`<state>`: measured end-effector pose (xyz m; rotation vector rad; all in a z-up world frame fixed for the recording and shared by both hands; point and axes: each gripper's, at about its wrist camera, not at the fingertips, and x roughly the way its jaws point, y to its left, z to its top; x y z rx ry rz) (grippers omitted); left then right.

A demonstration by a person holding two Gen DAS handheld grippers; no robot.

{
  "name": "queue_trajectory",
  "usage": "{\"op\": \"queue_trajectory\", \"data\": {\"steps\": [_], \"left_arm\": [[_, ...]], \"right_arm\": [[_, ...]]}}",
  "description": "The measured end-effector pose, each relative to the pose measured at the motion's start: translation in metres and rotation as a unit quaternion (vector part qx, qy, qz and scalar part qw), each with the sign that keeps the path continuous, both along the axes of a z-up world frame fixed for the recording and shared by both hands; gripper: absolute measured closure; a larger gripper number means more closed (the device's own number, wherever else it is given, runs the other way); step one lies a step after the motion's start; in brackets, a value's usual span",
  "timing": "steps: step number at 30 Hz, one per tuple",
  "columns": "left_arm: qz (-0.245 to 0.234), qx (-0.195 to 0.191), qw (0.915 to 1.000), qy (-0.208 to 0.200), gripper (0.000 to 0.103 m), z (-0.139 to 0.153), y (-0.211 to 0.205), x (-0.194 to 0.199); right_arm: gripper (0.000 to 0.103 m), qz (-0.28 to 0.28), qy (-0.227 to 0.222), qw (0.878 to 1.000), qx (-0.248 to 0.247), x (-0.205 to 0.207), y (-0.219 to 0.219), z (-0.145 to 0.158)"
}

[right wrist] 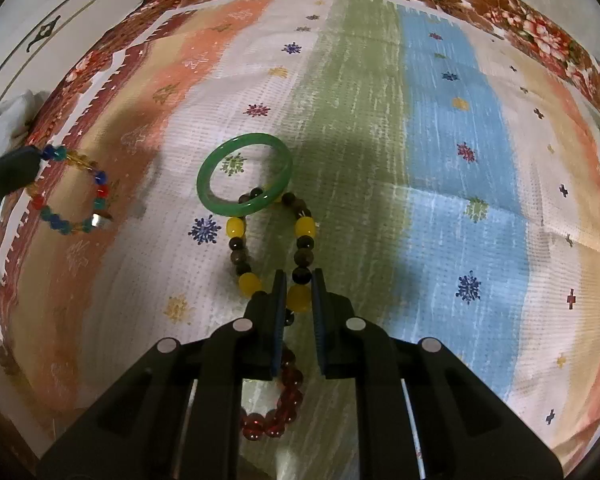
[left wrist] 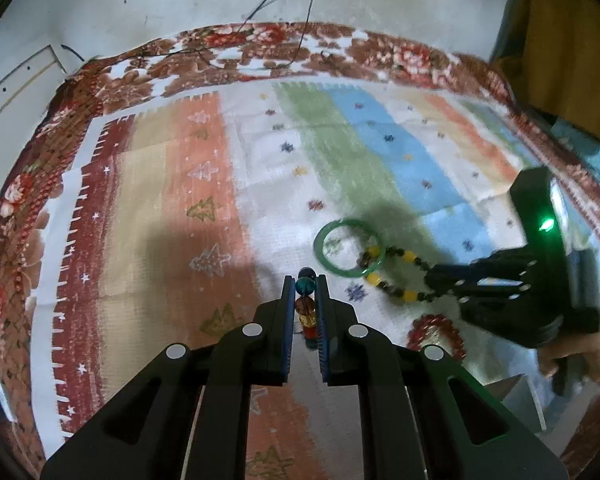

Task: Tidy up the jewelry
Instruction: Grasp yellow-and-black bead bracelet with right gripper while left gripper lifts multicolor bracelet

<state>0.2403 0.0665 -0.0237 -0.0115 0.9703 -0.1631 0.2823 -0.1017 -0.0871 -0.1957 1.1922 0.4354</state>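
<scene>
Jewelry lies on a striped woven cloth [right wrist: 460, 208] over the tabletop. The left hand-held gripper [left wrist: 305, 280] is clamped on a multicoloured glass-bead bracelet [right wrist: 74, 194], partly hidden between its pads. The right hand-held gripper [right wrist: 299, 276] pinches a yellow-and-brown bead bracelet [right wrist: 274, 240], whose far end sits under a smooth green bangle [right wrist: 244, 174]. Dark red beads [right wrist: 284, 408] show below, cut off.

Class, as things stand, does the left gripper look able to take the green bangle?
Probably not: the left gripper is shut on the multicoloured bracelet, and the bangle lies off to its right.
</scene>
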Motion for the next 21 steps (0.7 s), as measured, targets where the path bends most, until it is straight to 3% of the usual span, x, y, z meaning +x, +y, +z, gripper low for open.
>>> {"op": "queue_trajectory", "data": {"steps": [3, 5, 7, 9, 10, 21], "left_arm": [[-0.002, -0.017, 0.9999, 0.001, 0.094, 0.0, 0.001, -0.002], [-0.003, -0.006, 1.0, -0.004, 0.094, 0.001, -0.001, -0.003], [-0.001, -0.056, 0.9984, 0.011, 0.094, -0.002, 0.005, -0.002], [0.01, -0.006, 0.9999, 0.001, 0.094, -0.001, 0.001, -0.004], [0.01, -0.004, 0.9999, -0.001, 0.094, -0.001, 0.001, -0.005], [0.01, -0.026, 0.9996, -0.012, 0.094, 0.012, -0.002, -0.015]], "right_arm": [[0.089, 0.001, -0.001, 1.0, -0.001, -0.002, 0.0, 0.002], [0.089, 0.002, -0.004, 1.0, -0.001, -0.004, 0.0, 0.004], [0.089, 0.002, -0.005, 1.0, -0.001, -0.005, -0.001, 0.005], [0.089, 0.001, -0.006, 1.0, 0.002, -0.006, -0.002, 0.008], [0.089, 0.001, -0.006, 1.0, 0.002, -0.007, -0.003, 0.008], [0.089, 0.004, -0.018, 1.0, 0.012, -0.021, -0.006, 0.026]]}}
